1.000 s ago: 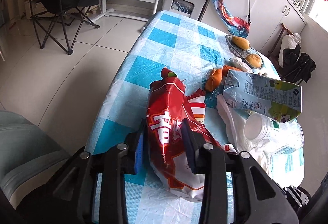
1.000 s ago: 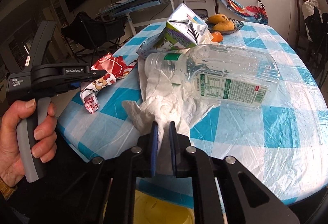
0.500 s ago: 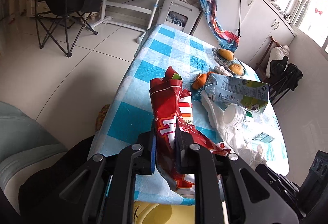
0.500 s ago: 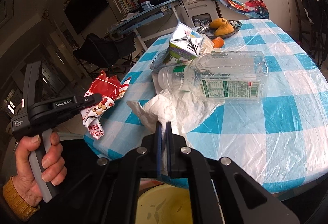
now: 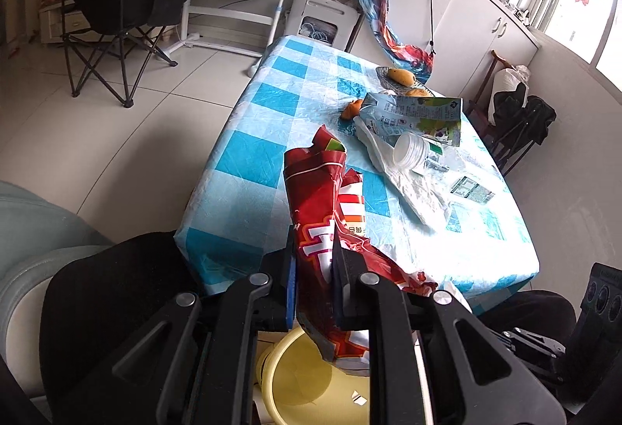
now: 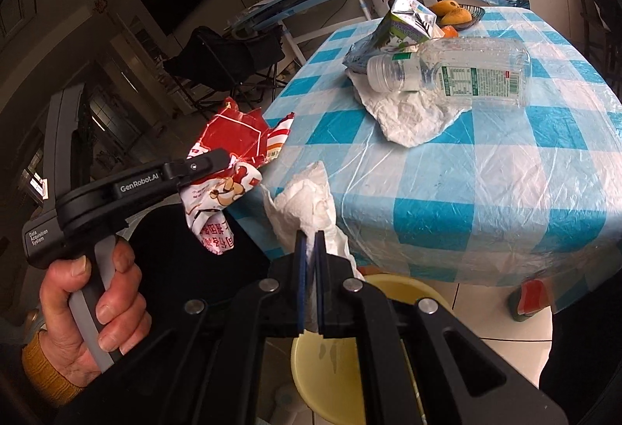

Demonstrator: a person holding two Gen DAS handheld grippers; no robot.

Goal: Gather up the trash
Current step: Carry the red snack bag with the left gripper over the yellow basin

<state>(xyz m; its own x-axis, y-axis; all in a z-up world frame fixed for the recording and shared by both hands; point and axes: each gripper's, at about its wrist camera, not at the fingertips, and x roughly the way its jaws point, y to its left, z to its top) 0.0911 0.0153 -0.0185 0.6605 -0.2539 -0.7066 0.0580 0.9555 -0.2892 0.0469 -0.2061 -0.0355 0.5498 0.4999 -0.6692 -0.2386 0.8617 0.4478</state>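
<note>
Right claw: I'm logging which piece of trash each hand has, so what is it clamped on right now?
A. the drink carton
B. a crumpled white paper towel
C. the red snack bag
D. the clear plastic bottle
B: the right claw is shut on a crumpled white paper towel held off the table edge above the yellow bin; the red snack bag is in the left claw.
</note>
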